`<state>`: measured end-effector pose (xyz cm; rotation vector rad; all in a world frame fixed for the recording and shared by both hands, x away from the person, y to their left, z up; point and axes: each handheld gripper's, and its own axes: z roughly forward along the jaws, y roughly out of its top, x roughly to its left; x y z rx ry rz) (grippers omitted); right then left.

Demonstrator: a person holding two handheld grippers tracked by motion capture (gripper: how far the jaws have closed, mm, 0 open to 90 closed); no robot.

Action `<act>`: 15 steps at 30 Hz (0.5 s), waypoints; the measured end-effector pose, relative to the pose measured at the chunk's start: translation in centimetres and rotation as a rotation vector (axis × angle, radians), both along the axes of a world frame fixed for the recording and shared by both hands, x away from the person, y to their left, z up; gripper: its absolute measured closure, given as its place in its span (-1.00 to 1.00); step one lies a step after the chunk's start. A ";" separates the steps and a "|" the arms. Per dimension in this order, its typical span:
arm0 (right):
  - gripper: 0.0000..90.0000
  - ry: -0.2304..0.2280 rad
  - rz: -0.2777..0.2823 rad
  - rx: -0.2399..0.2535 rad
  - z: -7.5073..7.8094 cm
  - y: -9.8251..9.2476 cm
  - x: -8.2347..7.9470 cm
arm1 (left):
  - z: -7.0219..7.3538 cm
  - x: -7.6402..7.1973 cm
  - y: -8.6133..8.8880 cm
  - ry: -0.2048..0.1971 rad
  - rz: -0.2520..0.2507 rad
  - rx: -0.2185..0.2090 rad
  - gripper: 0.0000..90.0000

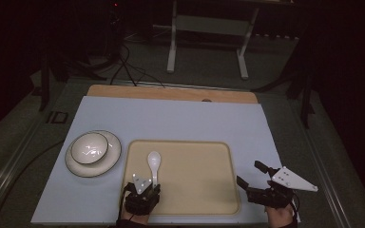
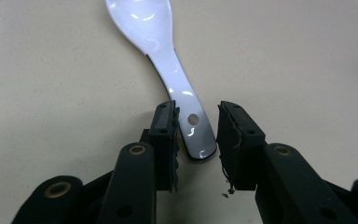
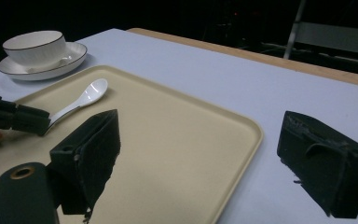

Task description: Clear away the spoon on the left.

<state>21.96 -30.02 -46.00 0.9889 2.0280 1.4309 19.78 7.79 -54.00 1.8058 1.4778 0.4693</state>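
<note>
Dark surroundings frame a pale blue counter (image 1: 171, 118) with a wooden strip along its far edge, seen from above.

At the left of the counter sits a white bowl (image 1: 90, 147) with a dark rim, resting inside a matching plate (image 1: 110, 161). Just beside the plate, toward the middle, lies a beige tray (image 1: 204, 175) with rounded corners. A white ceramic spoon (image 1: 153, 164) lies on the left part of the tray, scoop pointing away from the person, handle pointing back.

The left claw (image 1: 155, 186) sits low at the handle end. In the left gripper view its jaws are spread a little, one on each side of the spoon's handle tip (image 2: 196, 135). The left jaw looks to be touching the handle's edge; the right jaw stands slightly apart. Nothing is pinched yet.

The step in hand appears to be either gripping or letting go of the spoon. To grip well, the jaws should close squarely across the narrow handle, staying low to the tray, since glazed ceramic is likely slippery and may twist.

At the right, off the tray's corner, the right claw (image 1: 249, 178) hovers over the counter with its jaws spread wide, holding nothing.
</note>
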 end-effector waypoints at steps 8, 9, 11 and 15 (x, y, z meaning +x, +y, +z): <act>-0.71 -0.004 -0.004 -0.002 0.0 0.0 0.0 | 1.4 -0.2 0.6 -0.037 -0.012 -0.033 0.38; -0.71 -0.005 -0.004 -0.002 0.0 0.0 0.0 | 1.7 -0.2 0.7 -0.042 -0.013 -0.036 0.33; -0.71 -0.006 -0.004 -0.002 0.0 0.0 0.0 | 2.6 -0.3 0.9 -0.061 -0.041 -0.027 0.33; -0.71 -0.006 -0.006 -0.003 0.0 0.0 0.0 | 3.8 -0.1 1.5 -0.068 -0.064 -0.028 0.17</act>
